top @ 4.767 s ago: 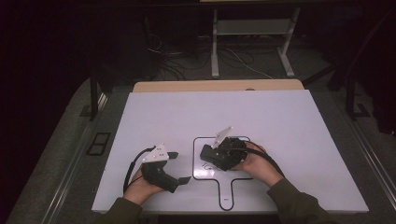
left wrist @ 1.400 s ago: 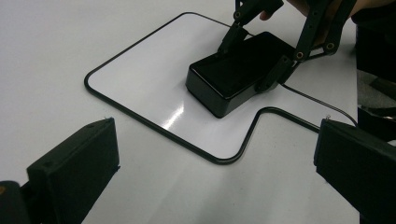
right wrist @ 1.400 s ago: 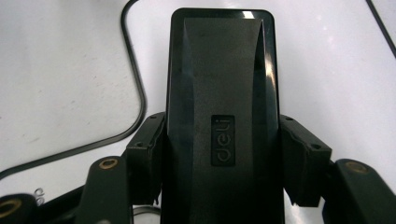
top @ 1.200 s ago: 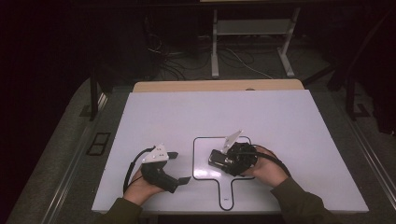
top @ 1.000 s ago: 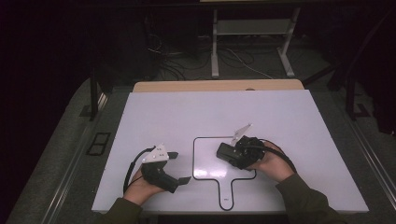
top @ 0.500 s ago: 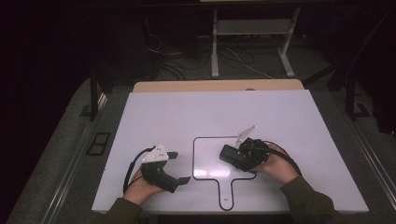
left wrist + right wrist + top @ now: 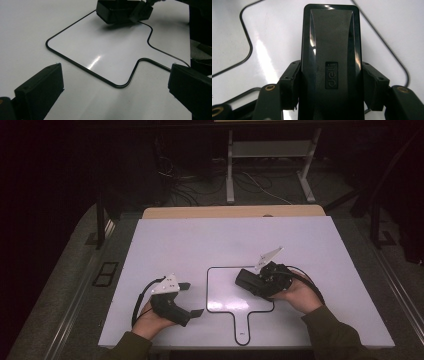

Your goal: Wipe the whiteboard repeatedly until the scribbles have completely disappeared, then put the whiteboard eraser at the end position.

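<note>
A glossy black block marked "deli" (image 7: pixel 331 50) sits between the jaws of my right gripper (image 7: pixel 331 82), which is shut on its two long sides. In the high view this block (image 7: pixel 245 279) is low over the right part of a black paddle-shaped outline (image 7: pixel 208 290) drawn on the white table (image 7: pixel 225 240). My right gripper (image 7: pixel 252 281) points left. My left gripper (image 7: pixel 192 298) rests near the table's front left, open, with nothing between its jaws. From the left gripper (image 7: pixel 116 75) view the outline (image 7: pixel 82 67) lies just ahead, and the block (image 7: pixel 112 12) shows at the top.
A wooden strip (image 7: pixel 230 212) runs along the table's far edge. Beyond it stand a metal frame (image 7: pixel 270 150) and loose cables on the dark floor. The person's sleeves enter at the front edge.
My right gripper has carried the black block to the right across the outline, most of that before the last half second. The left gripper has stayed put.
</note>
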### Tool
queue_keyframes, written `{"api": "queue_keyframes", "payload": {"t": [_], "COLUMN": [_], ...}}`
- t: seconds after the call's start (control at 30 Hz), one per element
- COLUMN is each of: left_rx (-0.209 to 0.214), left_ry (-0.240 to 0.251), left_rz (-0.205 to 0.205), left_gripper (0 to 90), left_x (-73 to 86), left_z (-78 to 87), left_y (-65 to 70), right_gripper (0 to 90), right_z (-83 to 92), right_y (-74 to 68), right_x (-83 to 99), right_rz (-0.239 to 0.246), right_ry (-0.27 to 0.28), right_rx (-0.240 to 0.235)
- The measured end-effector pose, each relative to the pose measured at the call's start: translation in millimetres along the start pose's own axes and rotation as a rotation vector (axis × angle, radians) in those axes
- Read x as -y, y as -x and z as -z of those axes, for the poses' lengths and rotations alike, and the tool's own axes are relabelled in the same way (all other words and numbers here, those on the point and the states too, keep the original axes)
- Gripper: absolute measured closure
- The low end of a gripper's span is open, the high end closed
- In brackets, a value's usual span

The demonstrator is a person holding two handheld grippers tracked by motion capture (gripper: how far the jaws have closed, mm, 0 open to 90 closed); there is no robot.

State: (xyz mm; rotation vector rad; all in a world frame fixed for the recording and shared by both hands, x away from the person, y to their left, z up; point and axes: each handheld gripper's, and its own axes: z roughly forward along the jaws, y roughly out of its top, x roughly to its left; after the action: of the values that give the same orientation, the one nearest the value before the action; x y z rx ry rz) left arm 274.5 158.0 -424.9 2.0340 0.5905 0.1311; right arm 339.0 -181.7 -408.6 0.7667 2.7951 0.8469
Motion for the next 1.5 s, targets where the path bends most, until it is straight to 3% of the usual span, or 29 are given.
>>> {"api": "queue_keyframes", "payload": {"t": [0.4,0.8,1.2,1.5], "left_rx": [-0.002,0.001,0.001,0.003], "left_ry": [-0.001,0.003,0.001,-0.002], "left_rz": [0.0,0.0,-0.002,-0.006], "left_gripper": [0.0,0.0,0.0,0.0], "left_x": [-0.1,0.0,-0.5,-0.6], "left_z": [0.3,-0.5,-0.2,0.2], "left_y": [-0.2,-2.0,-0.7,-0.1], "right_gripper": [38.7,38.7,38.6,38.5], "right_z": [3.1,-10.6,-41.9,-66.2], "right_y": [29.2,65.7,101.3,118.6], "right_x": [-16.7,-50.5,-81.8,-94.7], "right_rz": [-0.091,-0.129,-0.167,-0.186], "right_ry": [0.048,0.047,0.01,-0.017], "right_rx": [0.016,0.049,0.057,0.083]}}
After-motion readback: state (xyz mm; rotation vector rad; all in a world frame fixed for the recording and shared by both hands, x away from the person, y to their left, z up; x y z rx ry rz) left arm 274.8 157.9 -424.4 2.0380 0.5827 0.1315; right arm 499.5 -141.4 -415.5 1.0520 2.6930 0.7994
